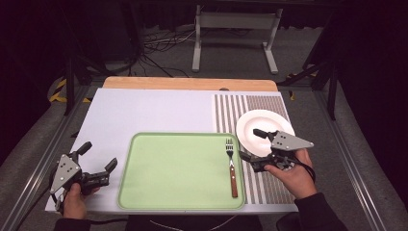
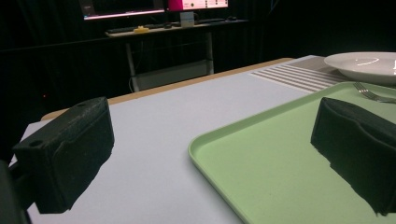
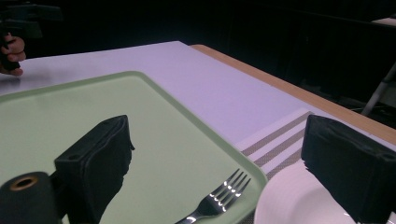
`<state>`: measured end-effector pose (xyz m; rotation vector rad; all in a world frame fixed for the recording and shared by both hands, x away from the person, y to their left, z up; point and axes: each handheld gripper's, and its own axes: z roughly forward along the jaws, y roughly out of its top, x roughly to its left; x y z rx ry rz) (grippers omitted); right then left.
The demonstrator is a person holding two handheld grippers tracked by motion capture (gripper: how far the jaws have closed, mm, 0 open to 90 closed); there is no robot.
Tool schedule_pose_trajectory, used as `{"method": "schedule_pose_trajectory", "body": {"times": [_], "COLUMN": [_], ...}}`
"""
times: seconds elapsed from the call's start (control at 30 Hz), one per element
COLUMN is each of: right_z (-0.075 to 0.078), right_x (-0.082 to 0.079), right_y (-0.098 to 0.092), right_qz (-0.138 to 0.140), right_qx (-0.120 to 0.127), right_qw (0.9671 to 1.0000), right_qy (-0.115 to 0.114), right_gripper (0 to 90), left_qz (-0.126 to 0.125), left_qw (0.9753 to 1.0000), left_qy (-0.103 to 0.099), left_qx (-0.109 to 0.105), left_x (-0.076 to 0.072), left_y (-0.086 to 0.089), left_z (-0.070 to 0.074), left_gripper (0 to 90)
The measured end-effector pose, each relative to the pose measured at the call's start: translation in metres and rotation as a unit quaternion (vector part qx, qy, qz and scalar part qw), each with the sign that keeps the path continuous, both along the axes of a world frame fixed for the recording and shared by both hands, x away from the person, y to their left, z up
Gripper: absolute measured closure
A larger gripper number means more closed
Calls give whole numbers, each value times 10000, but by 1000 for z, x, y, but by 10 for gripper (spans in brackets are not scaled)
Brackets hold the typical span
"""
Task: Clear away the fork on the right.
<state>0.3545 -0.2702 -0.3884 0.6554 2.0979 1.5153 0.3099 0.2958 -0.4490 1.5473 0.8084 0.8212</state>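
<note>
Right gripper (image 1: 257, 150) sits at lower right of the high view, jaws wide apart and holding nothing, one jaw over the near rim of the white plate (image 1: 262, 126), the other just short of the tray's right edge. The fork (image 1: 231, 166) lies flat on the green tray (image 1: 159, 192) along its right side, tines pointing toward the top of the frame, wooden handle toward the bottom.

Judged step: an approach. The plate looks the likelier target, the fork being the other candidate (both sit close to the jaws). Next move calls for lowering and squaring the jaws to the plate rim, then closing without nudging the fork.

Left gripper (image 1: 98, 163) rests at lower left of the high view, off the tray on the white mat, jaws apart, empty.

The right gripper view gives what the high view cannot: the fork tines (image 3: 229, 189) low between the jaws, plate rim (image 3: 289, 200) under the right-hand jaw, and the left hand (image 3: 11, 56) at upper left. The left gripper view adds a desk with a lit monitor (image 2: 123, 7) across the top.
</note>
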Motion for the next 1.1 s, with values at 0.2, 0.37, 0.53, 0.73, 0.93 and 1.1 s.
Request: {"method": "schedule_pose_trajectory", "body": {"times": [0.2, 0.37, 0.53, 0.73, 0.93, 1.1], "right_z": [-13, -26, -38, -50, -63, -63], "right_x": [-5, -8, -10, -11, -7, -8], "right_y": [-18, -30, -38, -44, -48, -48], "right_qz": [-117, -212, -296, -383, -455, -496], "right_qx": [360, 477, 602, 691, 673, 666], "right_qw": [9992, 9985, 9974, 9963, 9964, 9961], "right_qy": [-105, -186, -277, -350, -239, -282], "right_gripper": [89, 87, 85, 84, 85, 85], "left_qz": [-13, -13, -25, -30, -56, -52], "left_qw": [10000, 10000, 10000, 10000, 9999, 9999], "left_qy": [-18, -17, -22, -53, -79, -86], "left_qx": [-3, -17, -20, -13, -26, -42], "left_x": [0, -1, -1, -1, -1, -1], "left_y": [0, 0, 0, 0, 0, 1], "left_z": [0, 0, 0, 1, 2, 2], "left_gripper": [0, 1, 0, 1, 1, 1]}}
